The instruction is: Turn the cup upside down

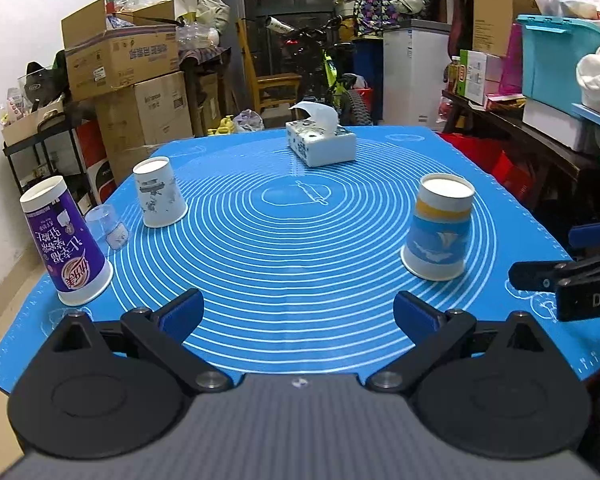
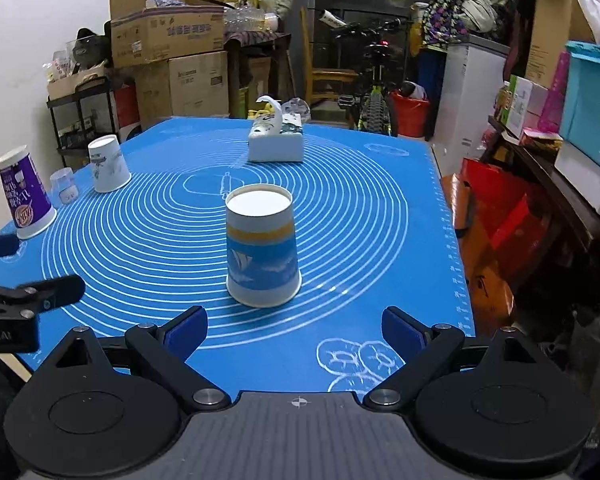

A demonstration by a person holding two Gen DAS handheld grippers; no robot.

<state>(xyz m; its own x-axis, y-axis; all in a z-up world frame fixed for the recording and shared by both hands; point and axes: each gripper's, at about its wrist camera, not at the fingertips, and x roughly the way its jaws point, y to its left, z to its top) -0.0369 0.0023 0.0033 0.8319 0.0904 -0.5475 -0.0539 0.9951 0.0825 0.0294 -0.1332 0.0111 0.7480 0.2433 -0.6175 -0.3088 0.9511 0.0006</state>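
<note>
The blue-and-yellow paper cup (image 2: 263, 251) is standing mouth-down on the blue baking mat (image 2: 360, 216), just ahead of your right gripper (image 2: 294, 330), whose fingers are spreading wide apart and touching nothing. Your left gripper (image 1: 299, 314) is likewise gaping wide and holding nothing, with that cup (image 1: 439, 227) sitting to its far right. Its view is showing the purple cup (image 1: 66, 246), white cup (image 1: 159, 193) and clear cup (image 1: 107, 226) more closely, while the tissue box (image 2: 276, 139) is sitting far back before stacked cardboard boxes (image 2: 168, 36).

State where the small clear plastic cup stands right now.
The clear plastic cup stands upside down at the mat's left edge, between the purple cup and the white printed cup.
</note>
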